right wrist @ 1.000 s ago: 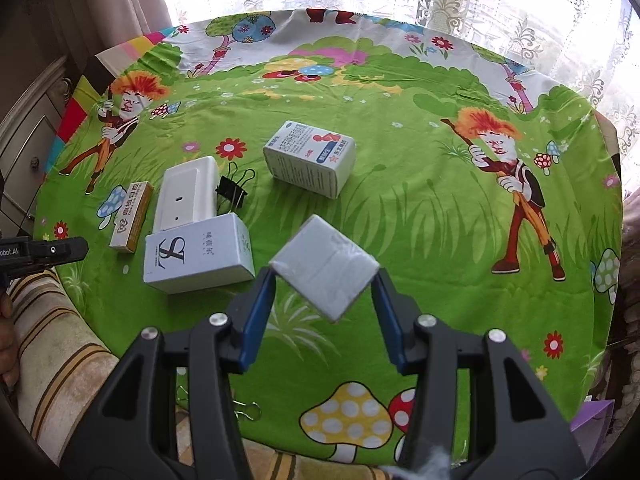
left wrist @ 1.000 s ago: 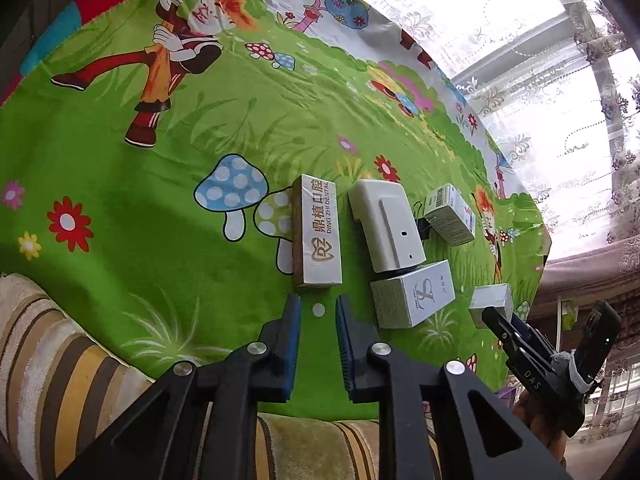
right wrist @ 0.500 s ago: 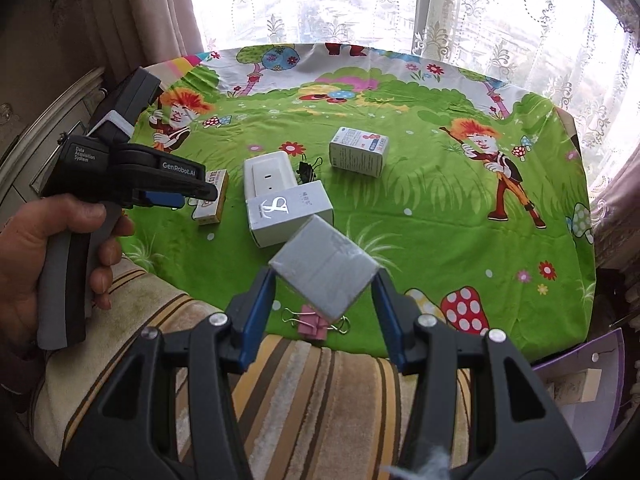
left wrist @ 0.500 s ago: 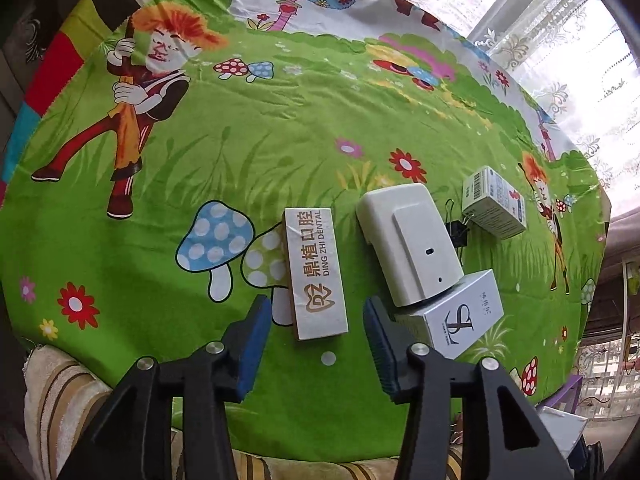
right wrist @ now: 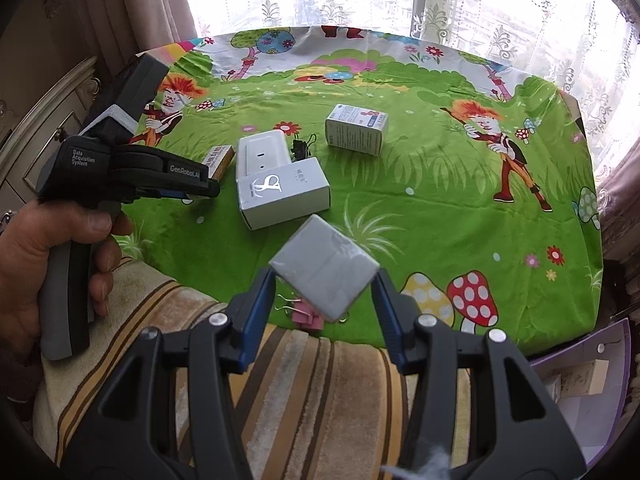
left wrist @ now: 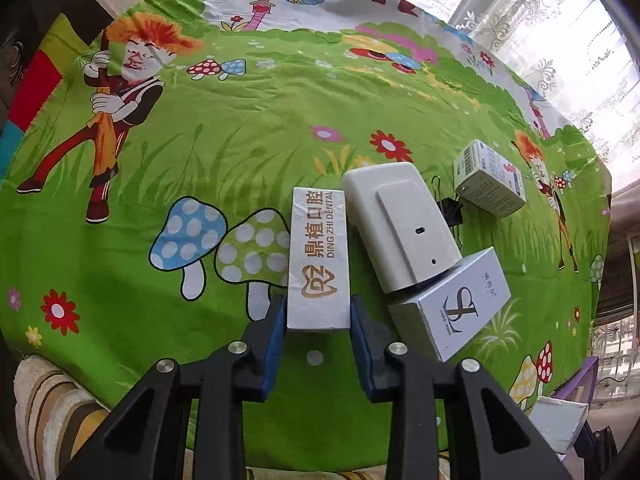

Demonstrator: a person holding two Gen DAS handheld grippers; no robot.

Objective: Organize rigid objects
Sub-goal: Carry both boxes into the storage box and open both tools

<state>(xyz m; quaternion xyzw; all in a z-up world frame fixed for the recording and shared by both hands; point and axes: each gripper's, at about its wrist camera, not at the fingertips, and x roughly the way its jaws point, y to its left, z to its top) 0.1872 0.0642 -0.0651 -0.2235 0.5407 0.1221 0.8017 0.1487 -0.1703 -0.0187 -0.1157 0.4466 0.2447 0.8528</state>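
Right now the left gripper has its blue pads hard against the near end of the dental box, a long, flat-faced white carton with gold lettering; the jaws have just been closing, and the carton sits squarely between them, lying on the tablecloth. That cloth is soft, slightly wrinkled fabric, bright green with cartoon mushrooms and flowers. Just beside the carton lies a smooth off-white plastic device with rounded corners and two small holes, its near end resting on the monogram box, a crisp rectangular white carton. A black binder clip sits between the device and the small printed box farther back.

Over in the right wrist view, the right gripper is partly closed on a grey wrapped block, glossy film over a squarish slab, pinched corner to corner and tilted like a diamond above the table's near edge. This view alone shows the person's hand wrapped round the left gripper's grey handle, a pink binder clip at the cloth's edge under the block, and the striped, towel-like cover hanging below. The left view alone shows the pads actually meeting the dental carton, and only a corner of the grey block at lower right.
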